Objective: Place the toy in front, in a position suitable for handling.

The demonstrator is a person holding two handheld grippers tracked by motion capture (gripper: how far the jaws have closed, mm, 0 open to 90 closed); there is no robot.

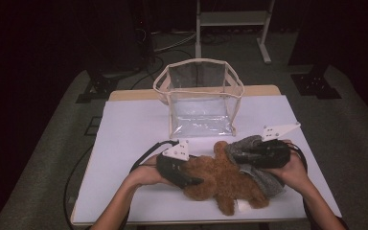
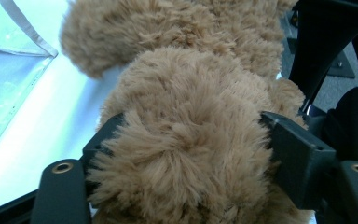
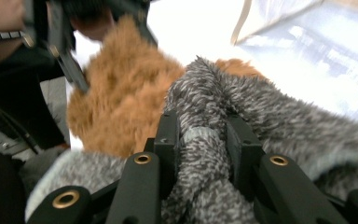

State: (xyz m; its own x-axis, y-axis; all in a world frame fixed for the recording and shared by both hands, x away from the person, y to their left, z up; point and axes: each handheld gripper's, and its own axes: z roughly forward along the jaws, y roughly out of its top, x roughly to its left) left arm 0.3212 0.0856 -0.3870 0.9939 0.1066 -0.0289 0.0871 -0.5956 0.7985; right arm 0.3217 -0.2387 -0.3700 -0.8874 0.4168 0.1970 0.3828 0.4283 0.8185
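A brown plush teddy bear point(image 1: 220, 179) lies near the front edge of the white table point(image 1: 124, 139). A grey knitted garment point(image 1: 264, 181) is draped over its right side. My left gripper point(image 1: 194, 179) comes in from the left; in the left gripper view its jaws point(image 2: 186, 135) press into a fluffy limb of the bear point(image 2: 186, 93) from both sides. My right gripper point(image 1: 237, 155) lies over the garment. Its jaws point(image 3: 205, 126) are shut on a bunched fold of the grey knit point(image 3: 270, 107), and the bear point(image 3: 116, 93) lies just behind.
A clear plastic bag point(image 1: 201, 96) with beige trim stands open-topped at the back middle of the table. Cables trail off the left edge. A white stand's legs point(image 1: 263, 43) rise beyond the table on the dark floor.
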